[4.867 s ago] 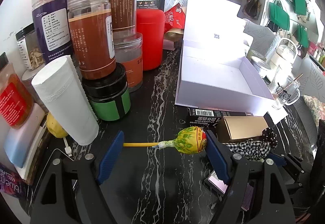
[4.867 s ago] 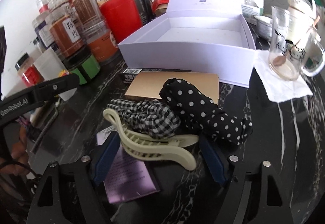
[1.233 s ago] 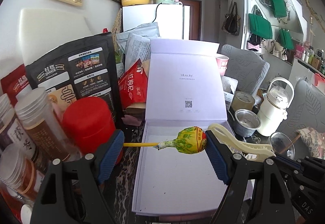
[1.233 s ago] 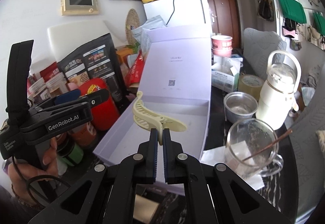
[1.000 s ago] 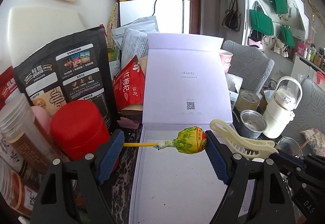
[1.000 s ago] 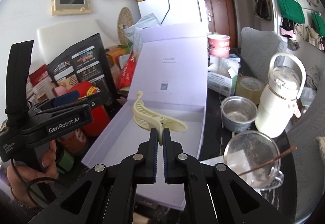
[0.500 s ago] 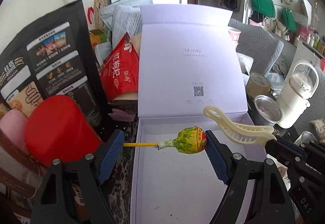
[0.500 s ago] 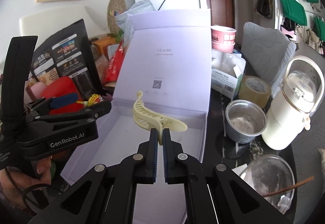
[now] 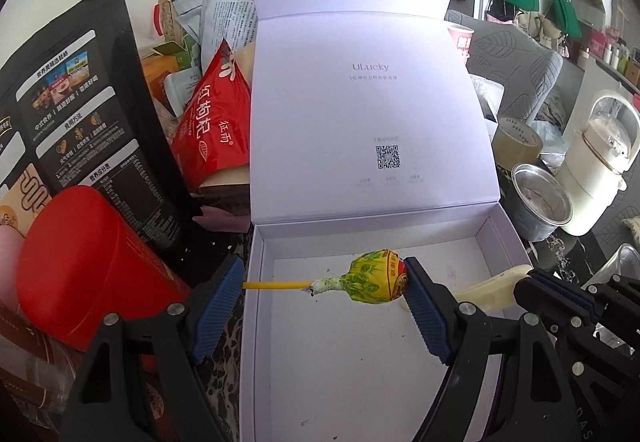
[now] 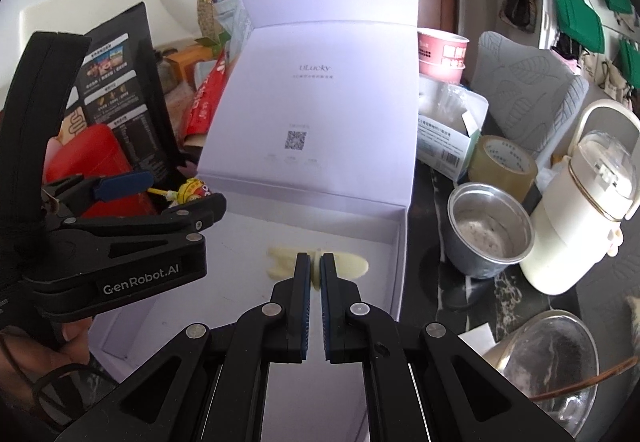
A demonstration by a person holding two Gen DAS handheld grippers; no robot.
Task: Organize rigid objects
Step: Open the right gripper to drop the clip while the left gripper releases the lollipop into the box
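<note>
Both hand-held grippers hang over the open white cardboard box with its hinged lid standing up (image 9: 496,238), which looks like the drop-off spot for the hard stuff. The left hand-held gripper (image 9: 324,284) has its blue pads set wide, pinching the yellow-and-green wrapped lollipop on a yellow stick (image 9: 374,276) end to end: stick tip on one pad, candy head on the other. Held lengthwise like that it stays level and should just drop flat once the pads let go. The right hand-held gripper (image 10: 315,266) is squeezed nearly all the way closed on the cream plastic claw hair clip (image 10: 316,262), gripping its thin middle tab, so the curved teeth stick out to both sides just above the box floor, over on the right. The lollipop sits toward the back left. That spacing probably keeps the two apart inside. The red cylindrical canister (image 9: 86,266) and black printed pouch (image 9: 80,113) sit outside on the worktop, untouched.
</note>
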